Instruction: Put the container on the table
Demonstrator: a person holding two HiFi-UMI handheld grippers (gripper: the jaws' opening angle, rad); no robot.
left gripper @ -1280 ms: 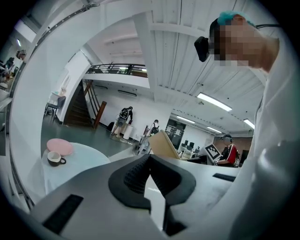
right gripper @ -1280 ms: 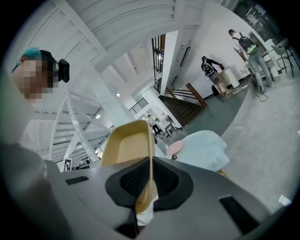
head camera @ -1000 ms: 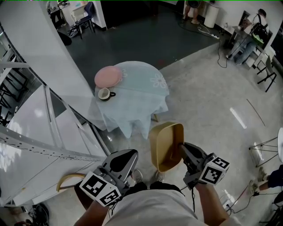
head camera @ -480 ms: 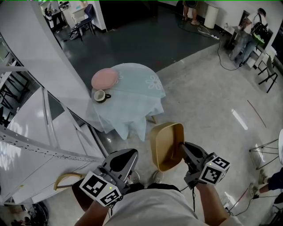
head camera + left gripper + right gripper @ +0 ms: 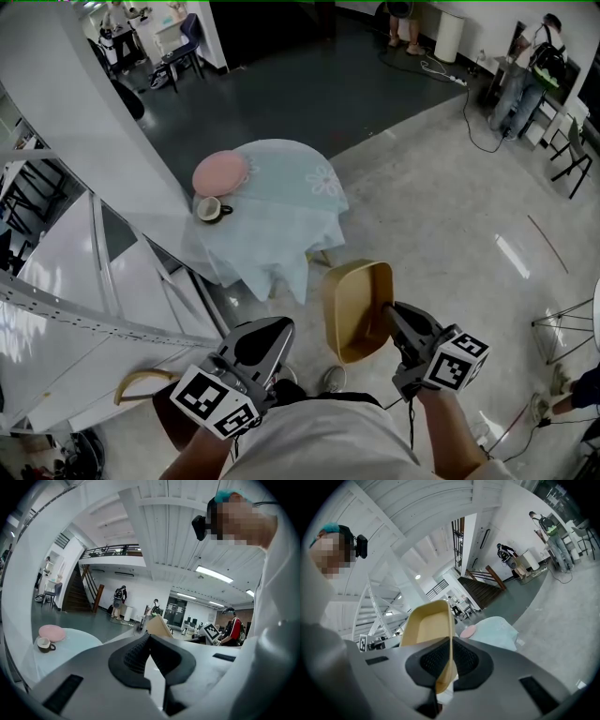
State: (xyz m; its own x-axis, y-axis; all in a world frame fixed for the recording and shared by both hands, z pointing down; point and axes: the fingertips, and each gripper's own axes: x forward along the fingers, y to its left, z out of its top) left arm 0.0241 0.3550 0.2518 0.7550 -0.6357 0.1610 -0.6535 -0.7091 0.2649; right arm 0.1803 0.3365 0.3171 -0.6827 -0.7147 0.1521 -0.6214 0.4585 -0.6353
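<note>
A tan plastic container [image 5: 356, 305] hangs on edge over the floor. My right gripper [image 5: 392, 317] is shut on its side wall. In the right gripper view the container [image 5: 426, 625] rises from between the pads of the right gripper [image 5: 451, 645], its thin wall pinched there. Ahead stands the round table [image 5: 291, 220] under a pale blue cloth, with a pink plate [image 5: 220, 173] and a cup [image 5: 211, 209] on its left part. My left gripper [image 5: 258, 342] is held low at the left, shut on nothing; in its own view the left gripper [image 5: 149, 639] has its pads together.
A white steel stair frame [image 5: 94, 281] fills the left side, close to the table. A curved tan object [image 5: 145, 380] lies on the floor by my left gripper. A metal stool frame [image 5: 562, 328] stands at the right. People, chairs and cables are far back.
The table has slid slightly left and lower in the head view. Both grippers keep their places in the picture, and the right one's grip on the container is unchanged.
</note>
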